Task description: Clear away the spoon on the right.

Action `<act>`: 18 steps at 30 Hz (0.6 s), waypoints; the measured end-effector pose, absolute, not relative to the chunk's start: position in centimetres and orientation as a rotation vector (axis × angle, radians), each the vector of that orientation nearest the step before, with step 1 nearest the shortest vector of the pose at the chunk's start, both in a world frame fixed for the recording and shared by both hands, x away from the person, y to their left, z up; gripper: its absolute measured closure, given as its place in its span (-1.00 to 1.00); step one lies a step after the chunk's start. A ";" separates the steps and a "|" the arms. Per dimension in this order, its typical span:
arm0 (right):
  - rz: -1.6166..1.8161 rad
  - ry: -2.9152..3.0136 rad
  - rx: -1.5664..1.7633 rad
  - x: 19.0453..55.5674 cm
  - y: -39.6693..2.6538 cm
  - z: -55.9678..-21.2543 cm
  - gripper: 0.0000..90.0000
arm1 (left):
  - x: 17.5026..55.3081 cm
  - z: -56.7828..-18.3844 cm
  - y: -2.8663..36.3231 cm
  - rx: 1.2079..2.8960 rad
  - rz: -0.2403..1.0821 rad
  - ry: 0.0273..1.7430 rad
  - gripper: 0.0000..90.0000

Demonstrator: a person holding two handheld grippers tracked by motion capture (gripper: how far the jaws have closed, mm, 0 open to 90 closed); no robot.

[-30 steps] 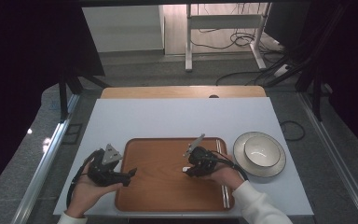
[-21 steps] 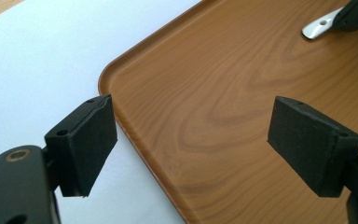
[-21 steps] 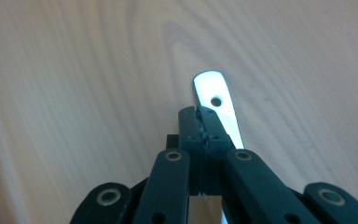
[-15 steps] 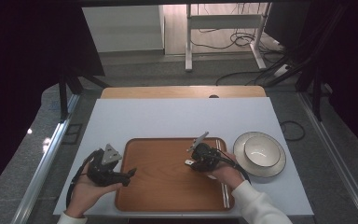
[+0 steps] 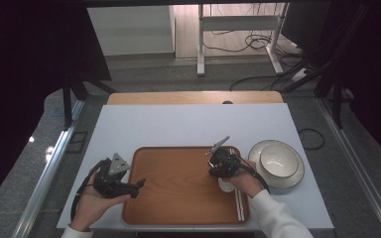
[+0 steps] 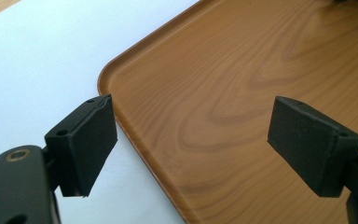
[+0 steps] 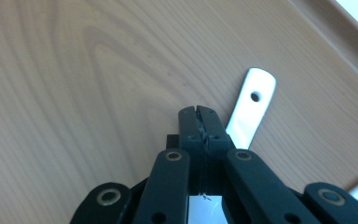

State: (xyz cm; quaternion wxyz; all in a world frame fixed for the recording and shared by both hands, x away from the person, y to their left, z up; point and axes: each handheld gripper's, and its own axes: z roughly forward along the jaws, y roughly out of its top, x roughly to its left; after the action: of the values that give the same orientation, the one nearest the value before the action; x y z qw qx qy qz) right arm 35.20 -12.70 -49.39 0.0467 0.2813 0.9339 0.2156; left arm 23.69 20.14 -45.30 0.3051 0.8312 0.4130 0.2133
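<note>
High view: two hand-held grippers working at a wooden tray, right one down over a white spoon.

Dim room behind with grey floor, cables and a metal stand leg; nearer, a white rectangular table (image 5: 188, 124) carrying a brown wood-grain tray (image 5: 178, 198) with rounded corners, probably set centrally to gather the tableware. Beside its right edge, a pale round plate (image 5: 293, 178) with a white bowl (image 5: 278, 161) resting in it, not on the tray. Left gripper (image 6: 191, 149) hovering at the tray's left rim, pads wide apart and gripping nothing, likely waiting. Right gripper (image 7: 198, 121) angled low over the tray's right part, jaws pressed together; flat white spoon handle (image 7: 254, 107) with a small hole lying on the wood, emerging from just beside the jaw tips, pinched or merely underneath: cannot tell. Pale chopsticks (image 5: 239, 208) along the tray's right edge.
</note>
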 end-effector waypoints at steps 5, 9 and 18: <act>0.644 2.828 0.886 35.5 -13.1 -49.4 0.99 | 23.7 -45.3 20.2 2.202 0.566 1.094 -0.66; 0.643 2.814 0.906 35.7 -13.5 -49.3 0.99 | 23.7 -45.4 20.1 2.206 0.565 1.093 -0.66; 0.623 2.802 0.933 35.9 -14.0 -49.4 0.99 | 23.7 -45.3 20.1 2.204 0.564 1.093 -0.66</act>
State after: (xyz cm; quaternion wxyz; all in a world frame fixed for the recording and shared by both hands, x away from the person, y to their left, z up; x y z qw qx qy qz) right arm 35.88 -13.99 -49.38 0.0616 0.3084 0.9266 0.2059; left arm 23.74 20.08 -45.34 0.3037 0.8320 0.4126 0.2130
